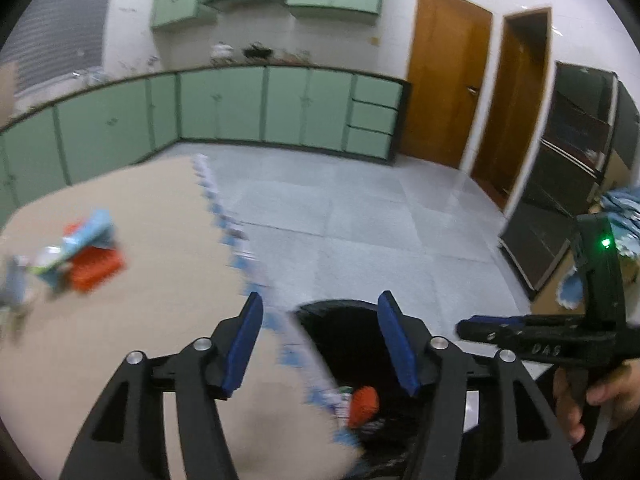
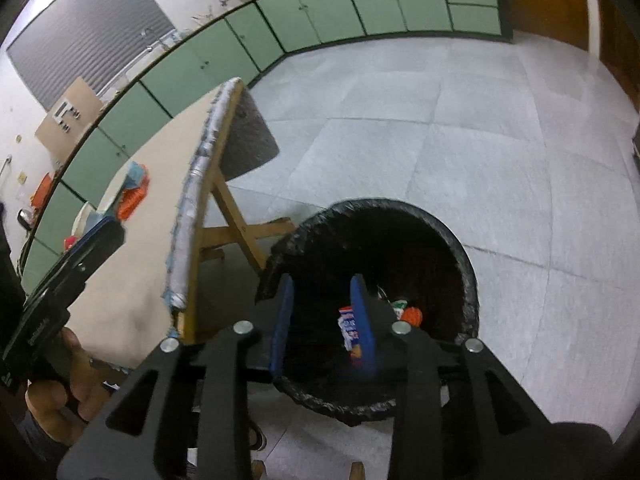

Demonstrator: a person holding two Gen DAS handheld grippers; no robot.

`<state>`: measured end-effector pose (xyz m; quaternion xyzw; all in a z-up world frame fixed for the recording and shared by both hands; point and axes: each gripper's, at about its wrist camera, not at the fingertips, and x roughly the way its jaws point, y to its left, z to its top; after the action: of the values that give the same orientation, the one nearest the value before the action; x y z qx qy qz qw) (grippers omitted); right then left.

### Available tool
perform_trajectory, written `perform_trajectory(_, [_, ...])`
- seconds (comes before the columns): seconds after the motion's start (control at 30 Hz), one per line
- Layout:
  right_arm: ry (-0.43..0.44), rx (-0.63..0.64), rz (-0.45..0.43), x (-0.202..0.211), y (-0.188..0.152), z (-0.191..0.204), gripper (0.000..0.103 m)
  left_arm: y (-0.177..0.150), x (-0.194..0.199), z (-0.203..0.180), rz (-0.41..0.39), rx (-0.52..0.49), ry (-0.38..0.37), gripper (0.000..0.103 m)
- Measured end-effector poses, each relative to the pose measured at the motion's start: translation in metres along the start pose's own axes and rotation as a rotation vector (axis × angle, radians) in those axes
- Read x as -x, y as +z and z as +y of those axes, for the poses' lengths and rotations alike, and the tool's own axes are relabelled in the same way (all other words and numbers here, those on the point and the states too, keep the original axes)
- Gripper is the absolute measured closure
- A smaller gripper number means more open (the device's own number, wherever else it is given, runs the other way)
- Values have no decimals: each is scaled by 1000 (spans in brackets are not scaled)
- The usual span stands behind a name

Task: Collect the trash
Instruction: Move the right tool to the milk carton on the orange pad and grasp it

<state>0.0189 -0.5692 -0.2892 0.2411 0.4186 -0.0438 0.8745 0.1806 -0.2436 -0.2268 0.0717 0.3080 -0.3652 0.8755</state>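
Note:
A black-lined trash bin [image 2: 400, 205] stands on the floor beside the beige table [image 2: 132, 280]. Inside it lie an orange piece [image 2: 413, 316] and a white, blue and red wrapper [image 2: 347, 328]. My right gripper [image 2: 322, 284] hangs over the bin mouth, open, with nothing between its fingers. My left gripper [image 1: 320, 300] is open and empty above the table's edge and the bin [image 1: 344, 340]; the orange piece [image 1: 362, 404] shows below it. A blurred pile of orange and blue packets [image 1: 88, 252] lies on the table [image 1: 140, 320] to the far left.
Green cabinets [image 1: 224, 108] line the far walls, and brown doors [image 1: 444, 80] and a dark shelf unit [image 1: 576, 152] stand at the right. Grey floor tiles [image 2: 480, 128] surround the bin. Wooden table legs [image 2: 232, 216] stand next to it. A hand [image 1: 580, 396] holds the right gripper.

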Motion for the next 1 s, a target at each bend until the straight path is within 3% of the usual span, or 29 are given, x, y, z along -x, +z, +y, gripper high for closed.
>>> perform_trajectory(0.2, [73, 119, -49, -6, 26, 59, 54, -5, 54, 73, -77, 81, 196, 29])
perform_trajectory(0.27, [100, 157, -61, -11, 35, 78, 35, -10, 68, 101, -92, 111, 272, 28])
perform_trajectory(0.47, [168, 320, -66, -42, 60, 155, 31, -17, 101, 174, -136, 212, 430, 26])
perform_trajectory(0.67, [212, 389, -67, -77, 79, 212, 31, -19, 102, 217, -148, 239, 483, 26])
perform_trajectory(1.0, [220, 386, -33, -149, 104, 257, 31, -14, 65, 253, -126, 251, 482, 26])
